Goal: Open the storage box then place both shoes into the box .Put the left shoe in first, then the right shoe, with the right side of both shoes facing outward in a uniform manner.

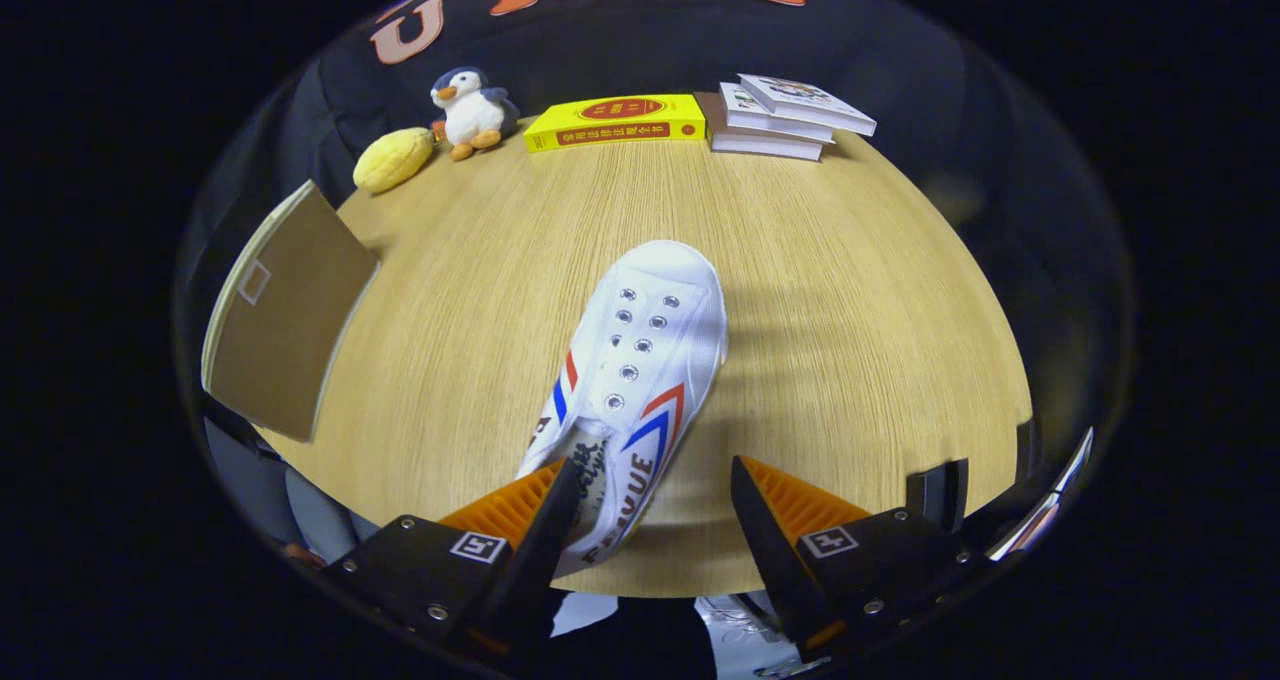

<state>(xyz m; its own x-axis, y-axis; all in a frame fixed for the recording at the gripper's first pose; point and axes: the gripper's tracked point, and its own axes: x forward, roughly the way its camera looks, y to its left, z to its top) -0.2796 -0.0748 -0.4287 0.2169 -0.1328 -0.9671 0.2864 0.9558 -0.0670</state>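
A white canvas shoe (645, 350) with red and blue chevron stripes lies on the wooden table (860, 300), its toe pointing away from me. Its heel end sits between my fingers. My gripper (652, 470) is open and wide: the left fingertip (545, 505) overlaps the shoe's opening, and the right fingertip (770, 505) stands apart from the shoe's side over bare table. A brown cardboard storage box (285, 310) stands to the left of the shoe at the table's edge, showing a flat brown face with a small label.
Along the table's far edge sit a yellow plush fruit (392, 158), a penguin plush (470, 110), a yellow book (615, 122) and a stack of pale books (785, 118). Bare wood lies between these and the shoe, and to the shoe's right.
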